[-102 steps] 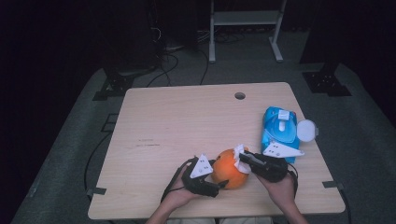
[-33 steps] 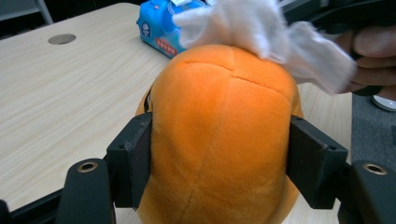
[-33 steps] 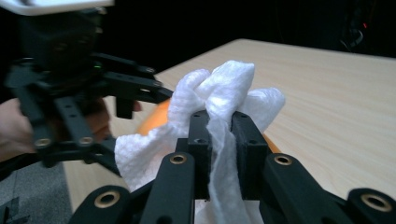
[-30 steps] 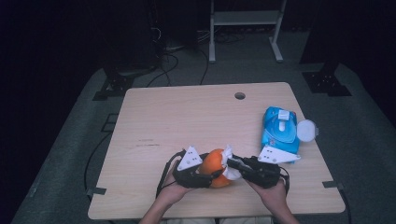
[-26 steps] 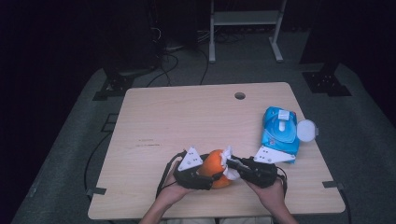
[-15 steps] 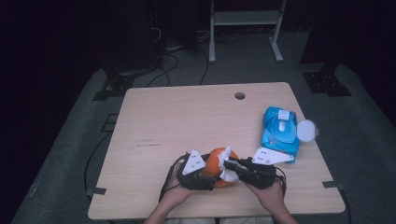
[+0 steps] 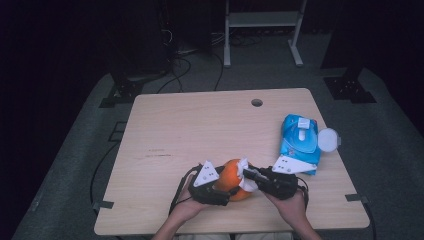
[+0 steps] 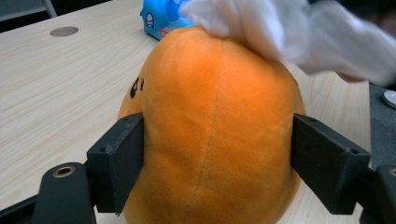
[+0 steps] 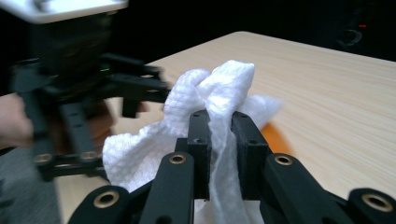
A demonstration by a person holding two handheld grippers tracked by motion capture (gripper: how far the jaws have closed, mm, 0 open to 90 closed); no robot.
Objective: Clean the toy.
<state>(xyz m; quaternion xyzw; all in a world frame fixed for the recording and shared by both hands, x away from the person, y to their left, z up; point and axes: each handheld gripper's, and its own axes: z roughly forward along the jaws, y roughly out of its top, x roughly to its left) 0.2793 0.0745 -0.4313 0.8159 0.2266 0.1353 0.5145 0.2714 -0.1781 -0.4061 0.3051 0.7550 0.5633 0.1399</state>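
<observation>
Orange toy (image 8: pixel 215 126) matt plush; wipe (image 9: pixel 219 93) textured white cloth; table (image 7: pixel 200 125) smooth pale wood.

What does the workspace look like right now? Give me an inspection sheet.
Surface: wooden table, round hole near the far edge.
Job's things: orange plush toy at the near edge; white wipe on its top.
Clutter: blue wipes pack at the right, its white lid flipped open.
Grippers: left gripper has just been opening, pads at the toy's sides; right gripper shut on the wipe.
Cables: black cable loops from the left gripper; more on the floor beyond the table.
Surroundings: dark room, grey floor mat, white stand legs behind.
</observation>
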